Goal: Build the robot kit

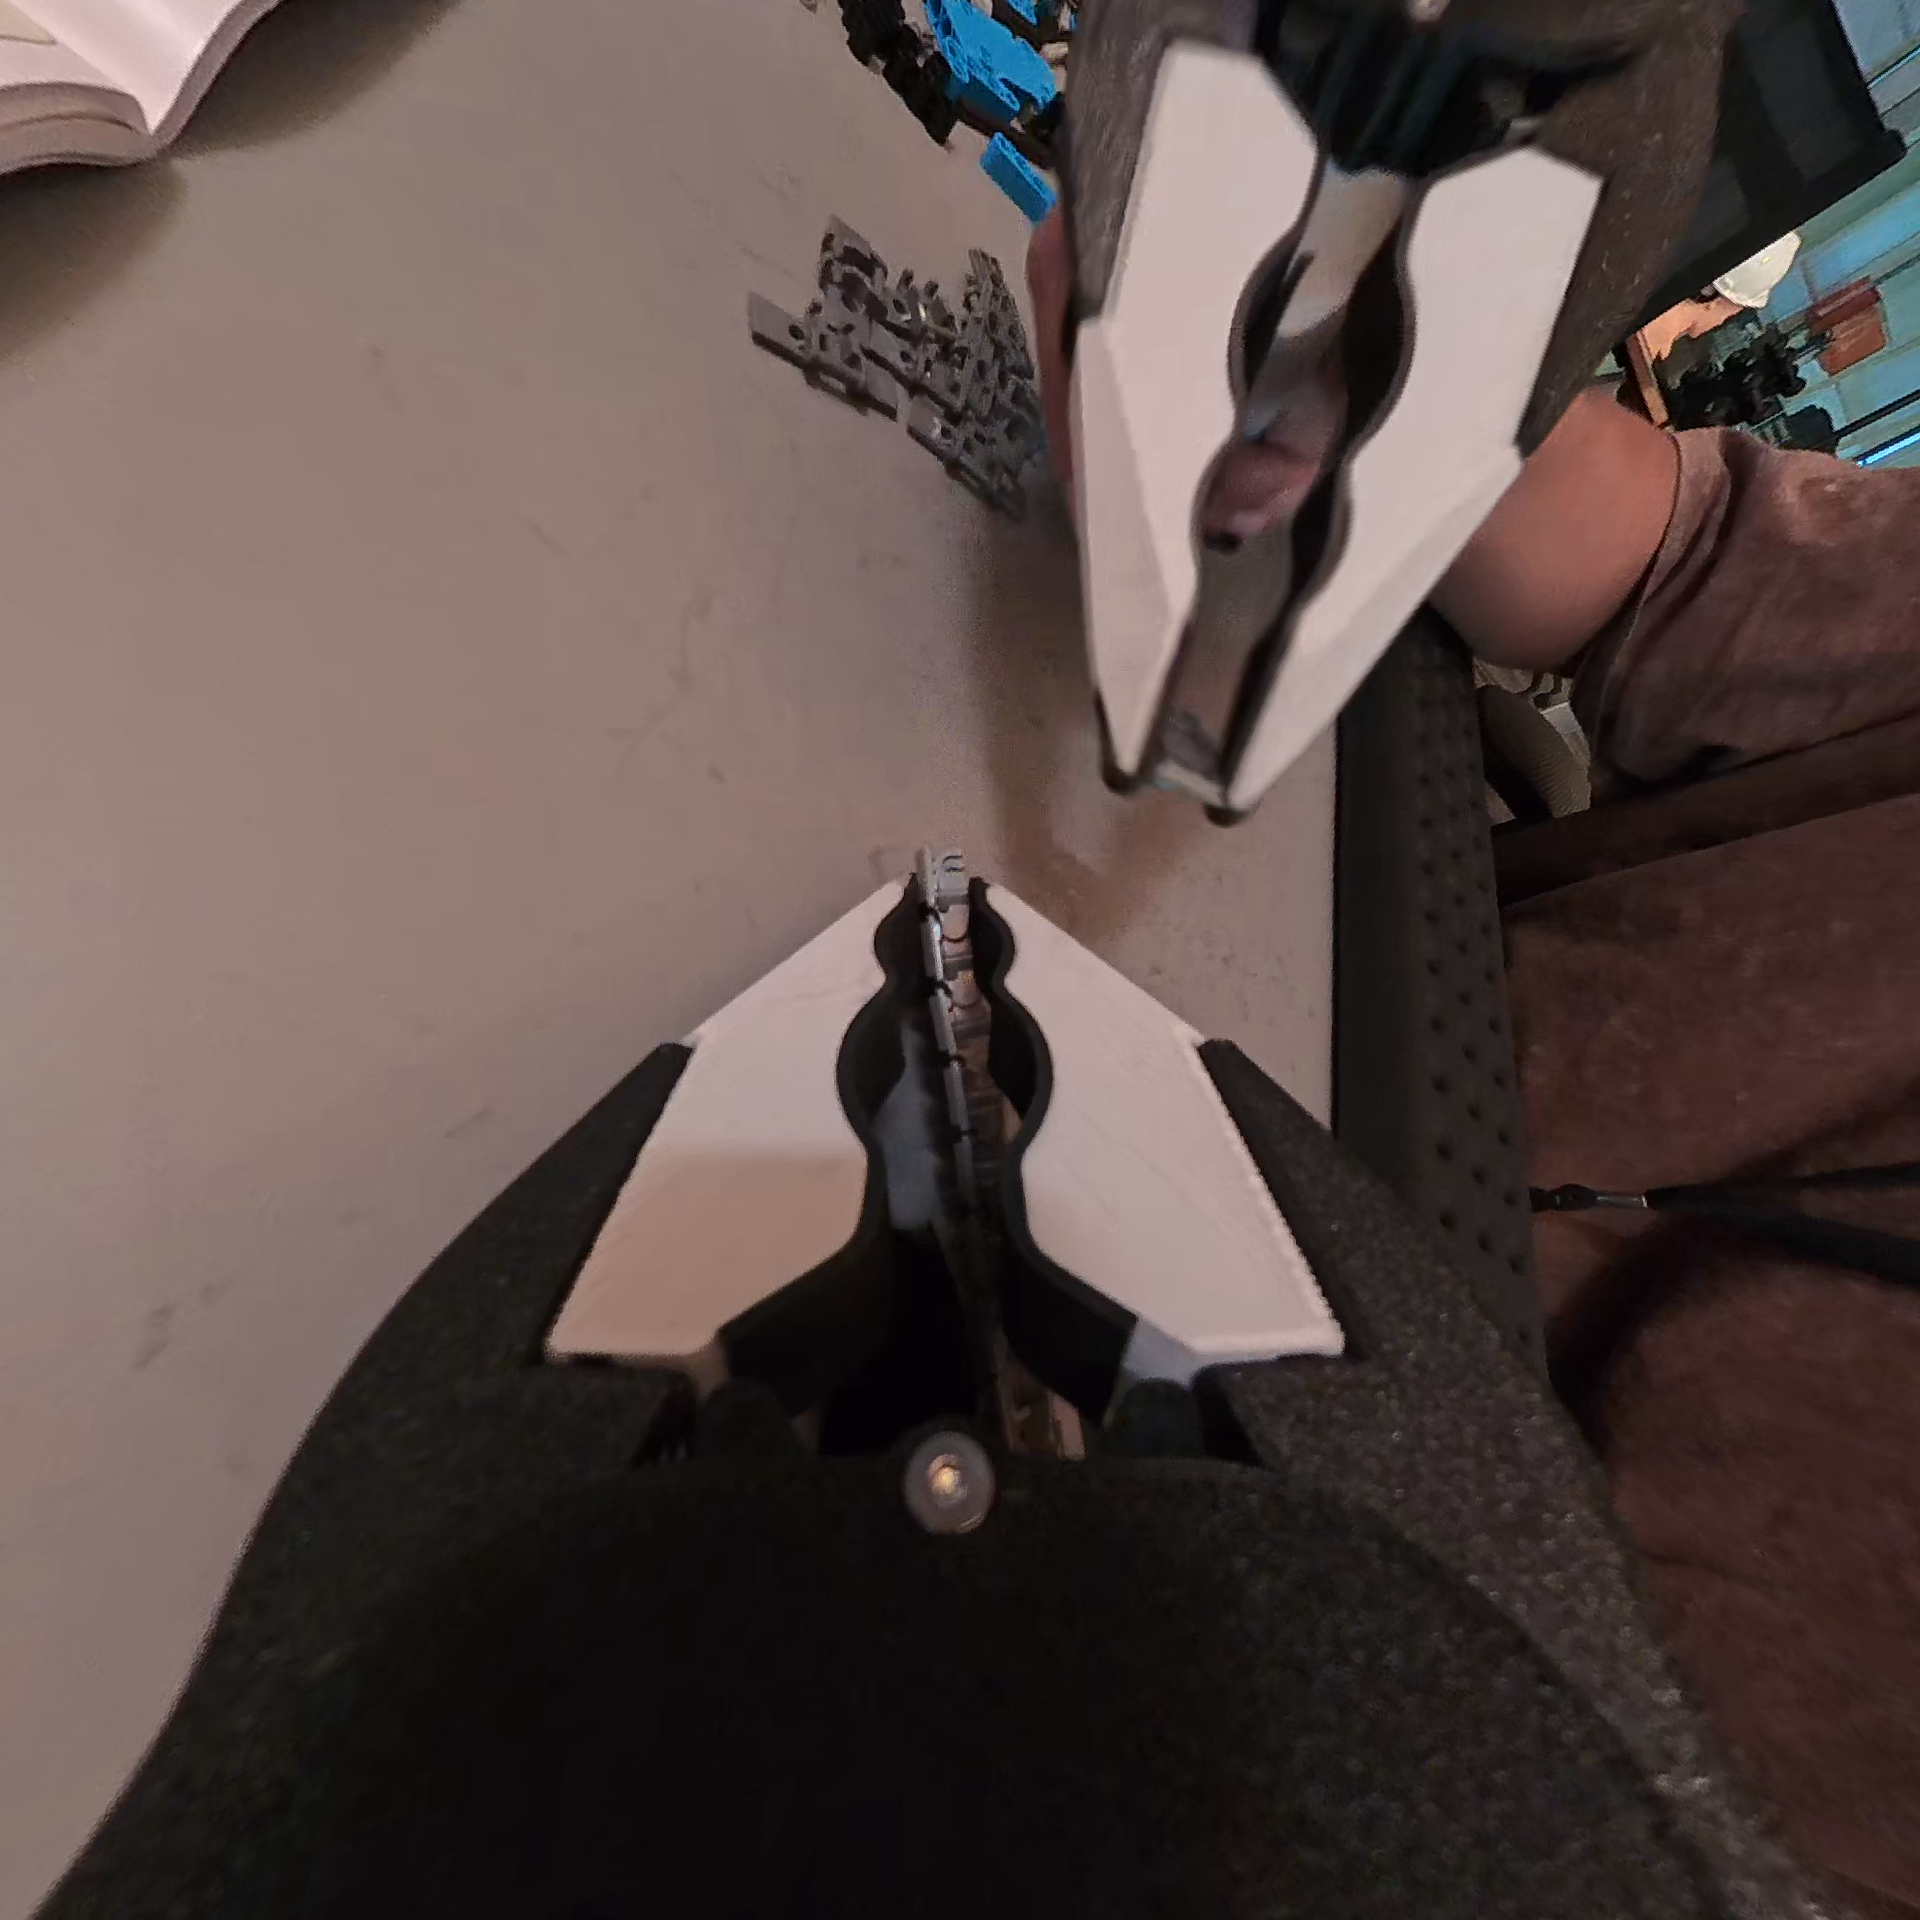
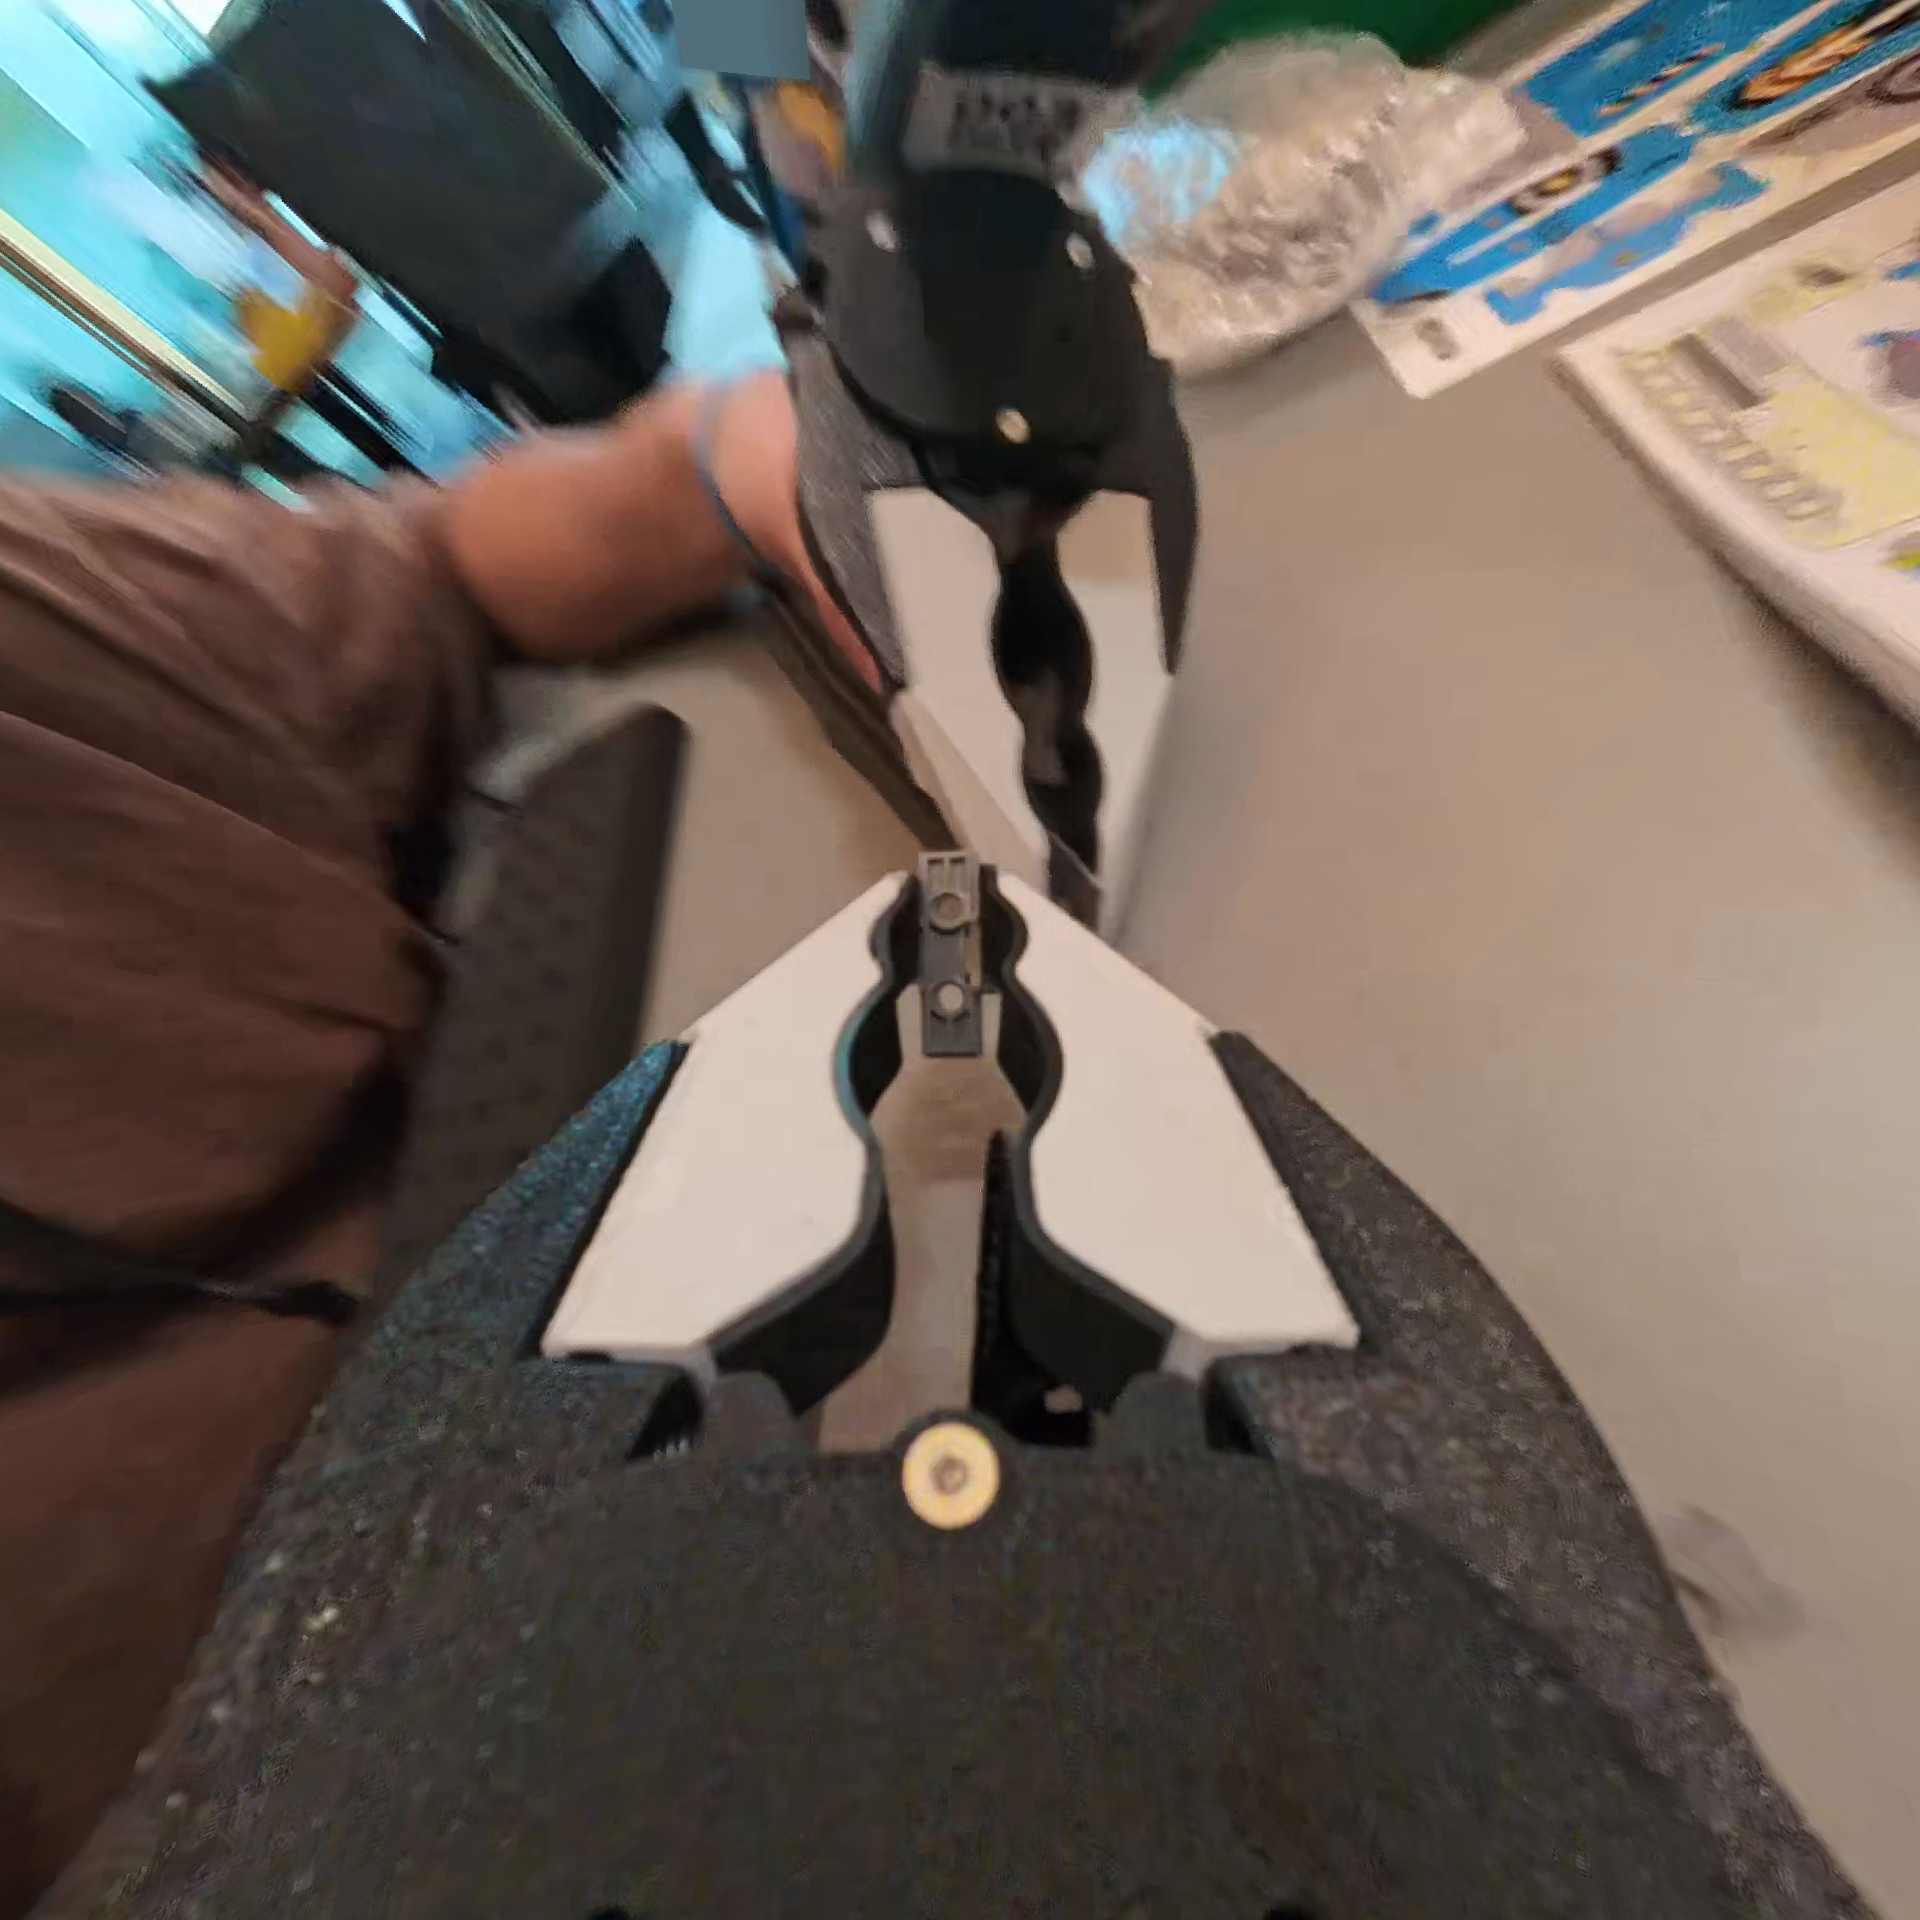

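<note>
My left gripper (image 1: 948, 896) is shut on a long grey strip of joined plastic links (image 1: 951, 1029); the strip runs back between the fingers and its end sticks out at the tips. My right gripper (image 2: 948, 883) is shut on a small grey plastic piece with two round holes (image 2: 948, 961), held flat between the pads above the table. In the left wrist view the right gripper (image 1: 1179, 795) hangs above and to the right, with the grey piece at its tips. In the right wrist view the left gripper (image 2: 1070, 883) points toward mine from just beyond.
A row of grey plastic parts (image 1: 914, 343) lies on the beige table (image 1: 416, 727), with blue and black parts (image 1: 977, 62) behind. An open booklet (image 1: 94, 73) lies far left. Printed sheets (image 2: 1714, 343) and a clear plastic bag (image 2: 1268, 197) lie right. A brown sleeve (image 2: 187, 831) and dark chair arm (image 1: 1423, 1039) border the table.
</note>
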`<state>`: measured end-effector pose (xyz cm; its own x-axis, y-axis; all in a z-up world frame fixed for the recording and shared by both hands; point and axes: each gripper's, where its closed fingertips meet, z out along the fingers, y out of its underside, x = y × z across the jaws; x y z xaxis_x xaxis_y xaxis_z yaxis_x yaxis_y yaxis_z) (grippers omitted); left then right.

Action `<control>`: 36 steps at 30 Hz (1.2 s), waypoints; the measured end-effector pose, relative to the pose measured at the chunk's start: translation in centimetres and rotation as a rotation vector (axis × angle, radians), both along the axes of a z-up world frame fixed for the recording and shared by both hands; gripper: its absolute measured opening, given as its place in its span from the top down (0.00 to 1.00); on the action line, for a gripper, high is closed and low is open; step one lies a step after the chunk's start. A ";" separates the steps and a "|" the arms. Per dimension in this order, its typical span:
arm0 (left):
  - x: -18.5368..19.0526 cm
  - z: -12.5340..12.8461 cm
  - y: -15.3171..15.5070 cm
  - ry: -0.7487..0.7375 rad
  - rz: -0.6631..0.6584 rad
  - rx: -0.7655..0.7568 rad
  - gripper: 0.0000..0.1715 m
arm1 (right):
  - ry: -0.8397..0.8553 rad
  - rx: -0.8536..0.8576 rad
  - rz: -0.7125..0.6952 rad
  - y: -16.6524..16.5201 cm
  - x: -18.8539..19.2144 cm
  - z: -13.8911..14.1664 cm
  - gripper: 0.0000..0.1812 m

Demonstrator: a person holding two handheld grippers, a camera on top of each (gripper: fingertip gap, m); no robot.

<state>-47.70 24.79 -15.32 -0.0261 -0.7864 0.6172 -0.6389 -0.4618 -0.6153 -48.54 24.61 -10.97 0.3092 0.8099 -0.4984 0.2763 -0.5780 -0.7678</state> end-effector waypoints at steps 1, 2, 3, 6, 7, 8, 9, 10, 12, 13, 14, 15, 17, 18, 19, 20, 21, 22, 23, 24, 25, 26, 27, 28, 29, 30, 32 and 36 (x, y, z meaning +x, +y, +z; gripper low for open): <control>0.0 0.0 0.1 -0.001 0.002 -0.003 0.96 | 0.081 -0.078 0.007 -0.3 -0.6 0.3 0.94; 0.0 0.0 0.1 -0.001 0.004 -0.005 0.96 | 0.136 -0.138 0.005 -0.3 -1.0 0.3 0.94; 0.0 0.0 0.1 -0.002 0.005 -0.009 0.96 | 0.167 -0.173 -0.018 0.0 -1.3 0.1 0.94; -0.1 -0.2 0.5 0.013 0.024 -0.013 0.95 | 0.124 -0.205 -0.109 1.4 -1.4 -1.7 0.94; -0.1 -0.1 0.7 0.014 0.034 -0.023 0.96 | 0.134 -0.214 -0.128 1.6 -1.5 -1.7 0.94; -0.1 -0.1 0.7 0.012 0.035 -0.033 0.96 | 0.121 -0.230 -0.157 1.9 -1.4 -2.0 0.94; -0.2 -0.2 0.8 0.017 0.036 -0.029 0.95 | 0.084 -0.234 -0.180 2.1 -1.2 -2.7 0.94; -0.2 -0.2 0.8 0.018 0.034 -0.028 0.95 | 0.086 -0.240 -0.180 2.0 -1.3 -2.8 0.94; -0.2 -0.2 0.8 0.019 0.036 -0.027 0.95 | 0.090 -0.269 -0.185 2.0 -1.2 -2.9 0.94; -0.2 -0.2 0.8 0.019 0.036 -0.028 0.95 | 0.092 -0.279 -0.187 2.0 -1.1 -3.0 0.94; -0.2 -0.2 0.8 0.018 0.035 -0.028 0.95 | 0.092 -0.281 -0.187 2.0 -1.1 -3.0 0.94; -0.2 -0.2 0.8 0.018 0.034 -0.026 0.95 | 0.083 -0.276 -0.185 2.0 -1.1 -3.0 0.94; -0.2 -0.1 0.7 0.012 0.030 -0.029 0.96 | 0.035 -0.253 -0.182 1.9 -0.7 -3.4 0.94; -0.2 0.0 0.7 0.006 0.028 -0.032 0.96 | -0.019 -0.230 -0.196 2.0 -0.2 -3.9 0.94; -0.2 0.0 0.8 0.007 0.031 -0.032 0.96 | -0.067 -0.198 -0.200 2.2 0.3 -4.4 0.93; -0.2 0.0 0.7 0.005 0.030 -0.036 0.96 | -0.097 -0.179 -0.194 2.1 0.6 -4.6 0.94; -0.2 0.0 0.7 0.005 0.030 -0.035 0.96 | -0.128 -0.168 -0.183 2.0 0.9 -4.9 0.94; -0.2 0.0 0.7 0.007 0.029 -0.032 0.96 | -0.156 -0.150 -0.181 2.0 1.1 -5.0 0.94; -0.2 -0.1 0.7 0.010 0.027 -0.029 0.96 | -0.164 -0.124 -0.172 2.0 1.0 -4.8 0.94; -0.2 -0.1 0.6 0.009 0.022 -0.028 0.96 | -0.130 -0.115 -0.149 1.7 0.6 -4.0 0.94; -0.1 -0.1 0.5 0.007 0.018 -0.025 0.96 | -0.054 -0.126 -0.124 1.3 -0.1 -2.8 0.94; -0.1 0.0 0.4 0.004 0.014 -0.024 0.96 | 0.043 -0.152 -0.107 1.0 -0.9 -1.5 0.94; -0.1 0.2 0.3 -0.007 0.007 -0.027 0.96 | 0.126 -0.178 -0.115 1.1 -1.4 -0.5 0.94; -0.1 0.5 0.1 -0.025 -0.002 -0.035 0.96 | 0.193 -0.203 -0.131 1.4 -1.6 0.1 0.94; 0.0 1.3 -0.2 -0.067 -0.024 -0.059 0.96 | 0.277 -0.240 -0.128 1.4 -2.0 0.8 0.94; 0.0 2.9 -0.9 -0.151 -0.061 -0.114 0.96 | 0.381 -0.290 -0.108 1.3 -2.4 1.7 0.94; -0.2 5.9 -1.9 -0.309 -0.116 -0.231 0.96 | 0.582 -0.389 -0.071 1.2 -2.5 3.9 0.94; -0.7 7.5 -3.0 -0.400 -0.183 -0.288 0.96 | 0.677 -0.410 0.000 0.5 -2.2 5.6 0.94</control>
